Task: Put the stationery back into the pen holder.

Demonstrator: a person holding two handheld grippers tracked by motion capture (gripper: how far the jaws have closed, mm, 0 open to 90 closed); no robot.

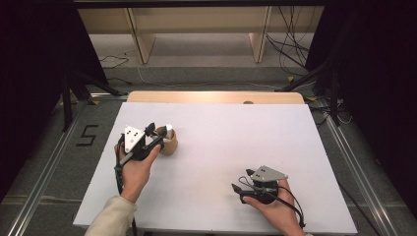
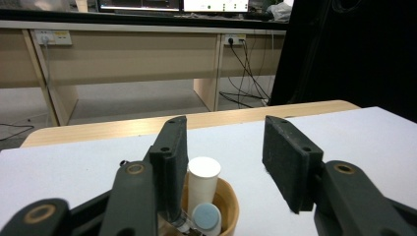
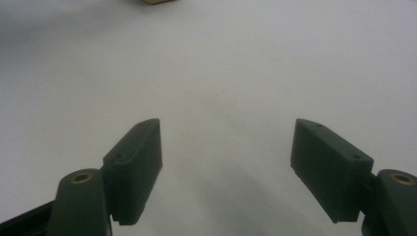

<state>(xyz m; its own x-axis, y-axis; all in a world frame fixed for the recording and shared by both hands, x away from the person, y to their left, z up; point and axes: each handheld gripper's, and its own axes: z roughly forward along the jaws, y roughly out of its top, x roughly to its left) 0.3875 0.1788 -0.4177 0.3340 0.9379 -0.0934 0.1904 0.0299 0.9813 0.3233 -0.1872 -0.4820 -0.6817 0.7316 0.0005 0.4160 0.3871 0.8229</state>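
Observation:
A small wooden bowl (image 1: 170,146) stands on the left half of the white table top (image 1: 231,132). In it a white cylinder (image 1: 168,130) stands upright. My left gripper (image 1: 157,134) is open right at the bowl's left side. In the left gripper view the wooden bowl (image 2: 230,204) sits low between the jaws, and the left jaw reaches down at its near rim. The white cylinder (image 2: 202,179) and a smaller round-capped piece (image 2: 206,216) are inside it. My left gripper (image 2: 225,125) holds nothing. My right gripper (image 1: 241,179) is open over bare table at the front right; in its own view, the right gripper (image 3: 227,128) is empty.
A wooden strip (image 1: 216,97) borders the table's far edge. Beyond it are desk legs (image 1: 142,44) and cables on the floor (image 1: 290,44). Black stands and dark curtains flank both sides. A tan edge (image 3: 157,1) peeks in at the top of the right gripper view.

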